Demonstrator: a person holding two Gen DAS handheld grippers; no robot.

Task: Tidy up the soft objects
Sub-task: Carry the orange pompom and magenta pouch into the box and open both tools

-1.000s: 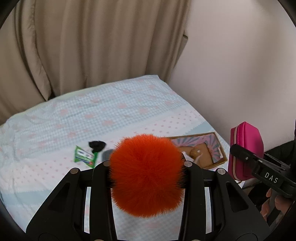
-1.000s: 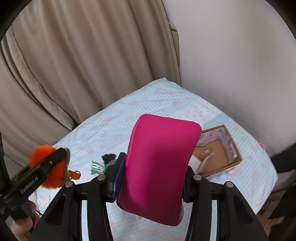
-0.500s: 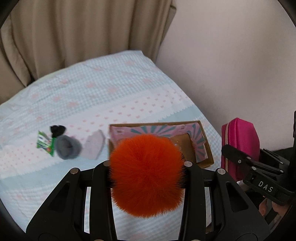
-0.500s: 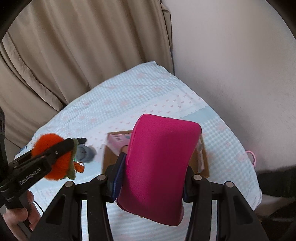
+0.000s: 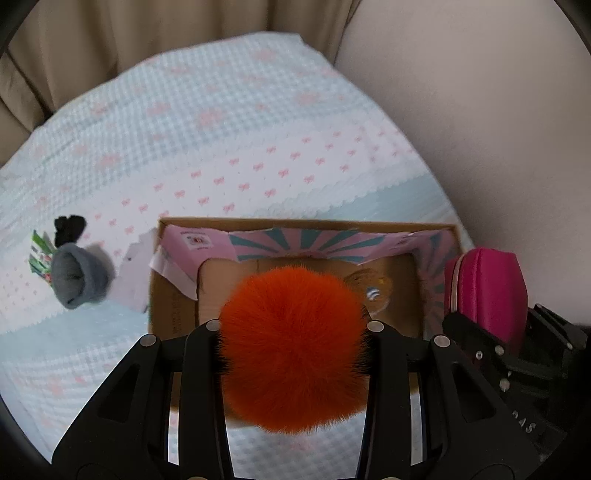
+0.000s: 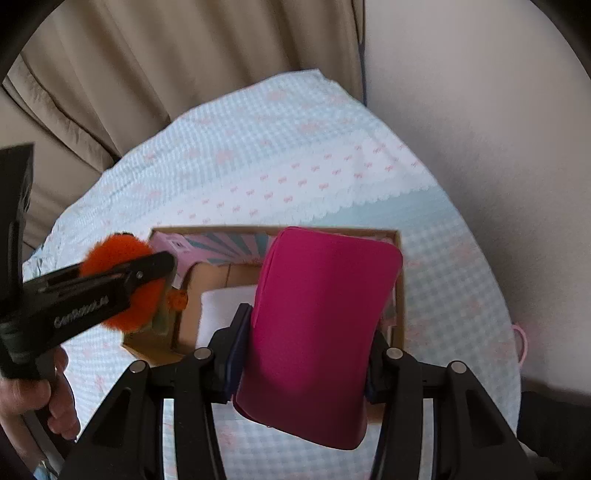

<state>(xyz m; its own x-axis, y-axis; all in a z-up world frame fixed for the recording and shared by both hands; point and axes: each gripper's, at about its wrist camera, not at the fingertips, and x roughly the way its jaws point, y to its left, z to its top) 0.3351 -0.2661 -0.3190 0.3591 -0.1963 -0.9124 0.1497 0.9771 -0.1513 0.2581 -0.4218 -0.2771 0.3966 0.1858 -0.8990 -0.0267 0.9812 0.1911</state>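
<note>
The cardboard box (image 5: 306,266) lies just below both jaws: left gripper (image 5: 295,332) clamps the orange pompom (image 5: 295,350), right gripper (image 6: 306,354) the pink pouch (image 6: 321,325).

Black tool (image 5: 293,326) frames with silver screws, white lettering

Both views are fisheye cameras riding on the hand-held grippers, each looking forward along its own jaws and steeply down at the bed (image 5: 229,122). The left wrist view sits above the near edge of the cardboard box (image 5: 177,306), with a curtain (image 5: 155,33) at the top and a wall (image 5: 491,122) to the right. The right wrist view looks from slightly further right at the same box (image 6: 400,280). They share the bed, box, curtain and wall, and each catches the other gripper at its edge: the right gripper (image 5: 517,354) low right, the left gripper (image 6: 122,280) at left.
</note>
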